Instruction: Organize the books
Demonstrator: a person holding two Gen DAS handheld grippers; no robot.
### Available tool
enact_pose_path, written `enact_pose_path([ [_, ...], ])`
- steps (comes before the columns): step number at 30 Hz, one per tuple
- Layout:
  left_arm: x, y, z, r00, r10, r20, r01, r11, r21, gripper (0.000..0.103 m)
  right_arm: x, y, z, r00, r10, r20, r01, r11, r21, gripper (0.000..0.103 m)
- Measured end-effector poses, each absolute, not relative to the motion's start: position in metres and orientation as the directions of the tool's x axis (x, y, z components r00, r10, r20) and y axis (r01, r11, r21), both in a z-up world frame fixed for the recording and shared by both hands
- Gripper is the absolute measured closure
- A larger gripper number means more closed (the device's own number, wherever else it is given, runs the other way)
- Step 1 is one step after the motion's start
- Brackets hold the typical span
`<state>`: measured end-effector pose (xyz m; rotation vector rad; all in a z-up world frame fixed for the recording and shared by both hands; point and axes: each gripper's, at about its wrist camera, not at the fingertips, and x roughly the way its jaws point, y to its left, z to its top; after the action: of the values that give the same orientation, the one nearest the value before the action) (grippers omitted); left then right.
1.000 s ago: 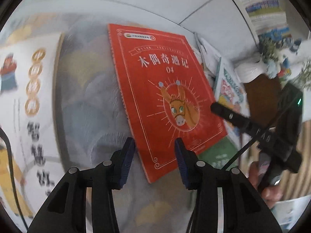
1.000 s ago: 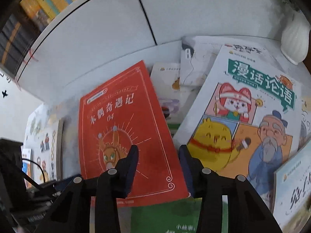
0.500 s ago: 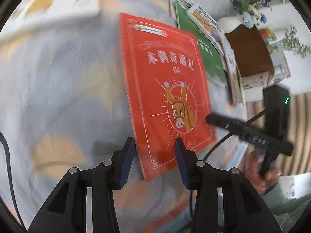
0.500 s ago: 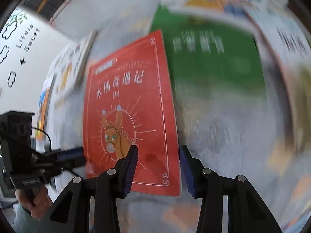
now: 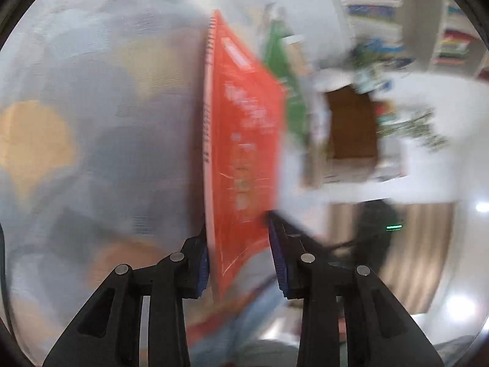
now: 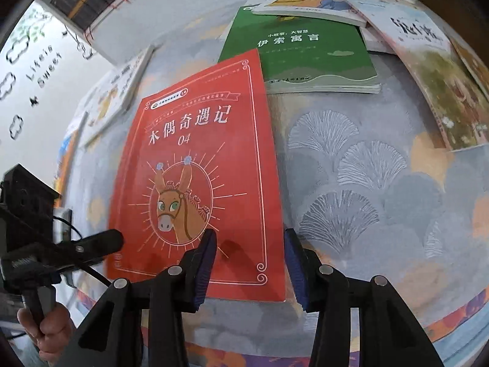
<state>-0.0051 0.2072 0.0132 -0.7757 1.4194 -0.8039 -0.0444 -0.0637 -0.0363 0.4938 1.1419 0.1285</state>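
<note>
The right gripper [image 6: 249, 264] hovers over the near right corner of the red book [image 6: 201, 180], jaws partly open and straddling that corner, pads not visibly pressing. At the book's left edge the left gripper [image 5: 240, 261] has just been closing, the book's corner between its jaws; blur hides whether the pads grip. The book lies flat on a patterned cloth [image 6: 366, 183]. Beyond it sits a green book [image 6: 302, 52], its near left corner touching the red one, with more picture books [image 6: 318, 0] overlapping behind.

Left tongs [image 5: 238, 260] have just been closing, right tongs [image 6: 250, 269] parted, both angled downward
</note>
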Motion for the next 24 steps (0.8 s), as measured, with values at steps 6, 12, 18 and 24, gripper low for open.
enact_pose_path([
  [6,-0.012,0.184,0.032,0.072,-0.713,-0.697,0.116,0.701,-0.704,0.086,-0.061,-0.078,-0.044,0.435,0.456,-0.777,0.173,0.804,0.569,0.059],
  [12,-0.011,0.187,0.028,0.063,-0.729,-0.682,0.055,0.685,-0.727,0.09,-0.076,-0.091,-0.048,0.421,0.511,-0.749,0.187,0.759,0.623,0.059],
  [18,-0.003,0.2,0.01,0.026,-0.907,-0.421,-0.179,0.41,-0.894,0.091,-0.099,-0.119,-0.065,0.449,0.67,-0.591,0.252,0.539,0.804,0.054],
  [24,-0.005,0.197,0.02,0.014,-0.925,-0.381,-0.178,0.372,-0.911,0.091,-0.093,-0.124,-0.095,0.481,0.793,-0.374,0.28,0.266,0.922,0.041],
])
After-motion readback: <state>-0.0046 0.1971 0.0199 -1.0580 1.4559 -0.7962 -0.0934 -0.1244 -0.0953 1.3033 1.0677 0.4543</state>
